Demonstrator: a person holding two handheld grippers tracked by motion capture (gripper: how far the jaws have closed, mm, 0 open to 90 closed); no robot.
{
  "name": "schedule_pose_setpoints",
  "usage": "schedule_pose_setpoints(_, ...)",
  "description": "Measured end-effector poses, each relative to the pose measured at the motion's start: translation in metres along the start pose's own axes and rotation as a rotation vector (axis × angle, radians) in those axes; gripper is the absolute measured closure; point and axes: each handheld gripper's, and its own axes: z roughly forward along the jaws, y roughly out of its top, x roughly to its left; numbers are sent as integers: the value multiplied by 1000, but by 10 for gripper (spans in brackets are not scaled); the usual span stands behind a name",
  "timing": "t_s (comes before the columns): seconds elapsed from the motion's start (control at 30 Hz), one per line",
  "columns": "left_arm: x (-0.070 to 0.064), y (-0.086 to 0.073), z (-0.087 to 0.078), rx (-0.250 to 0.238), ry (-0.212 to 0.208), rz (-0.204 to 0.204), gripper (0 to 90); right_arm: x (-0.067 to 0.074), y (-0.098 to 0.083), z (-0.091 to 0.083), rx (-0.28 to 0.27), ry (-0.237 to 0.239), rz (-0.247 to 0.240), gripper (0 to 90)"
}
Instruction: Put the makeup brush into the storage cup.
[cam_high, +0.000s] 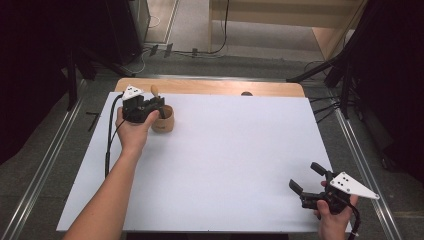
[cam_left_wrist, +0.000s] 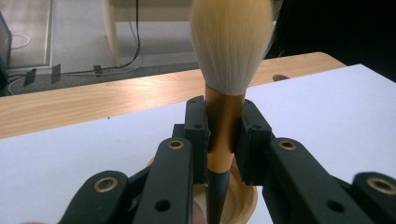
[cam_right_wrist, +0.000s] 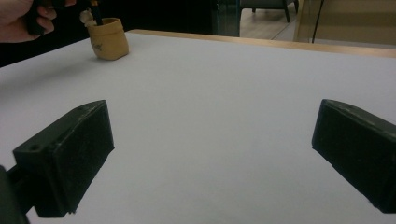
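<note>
Left tongs (cam_left_wrist: 223, 135) clamping brush (cam_left_wrist: 224, 93), seemingly over cup (cam_high: 163, 120)

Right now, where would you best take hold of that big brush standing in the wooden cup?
Probably on the brush's smooth golden collar below the bristles, from the side, as the left gripper's fingers do: it is firm and round, and stands upright above the wooden cup.

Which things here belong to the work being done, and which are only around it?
In the work:
- brush, bristles up, clamped in the left gripper
- wooden cup, directly under the brush

Only around:
- right gripper, open, holding nothing, near the table's front right corner
- white sheet covering the table
- cables on the floor behind
</note>
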Motion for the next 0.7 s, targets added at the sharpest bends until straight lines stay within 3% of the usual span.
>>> schedule_pose_setpoints(0.07, 1, 0, 0, 10, 4, -1, 720, 0, 0, 0, 1, -1, 1, 0)
schedule_pose_setpoints(0.23, 7, -2, -3, 65, 14, -34, 348, 0, 0, 0, 0, -1, 0, 0)
schedule_pose_setpoints(0.3, 9, -4, -5, 79, 18, -47, 267, 0, 0, 0, 0, -2, 2, 0)
schedule_pose_setpoints(0.5, 10, -9, -10, 91, 34, -45, 140, 0, 0, 0, 2, -1, 5, 0)
schedule_pose_setpoints(0.7, 10, -14, -21, 38, 7, -53, 79, 0, -1, 0, 3, -2, 6, 0)
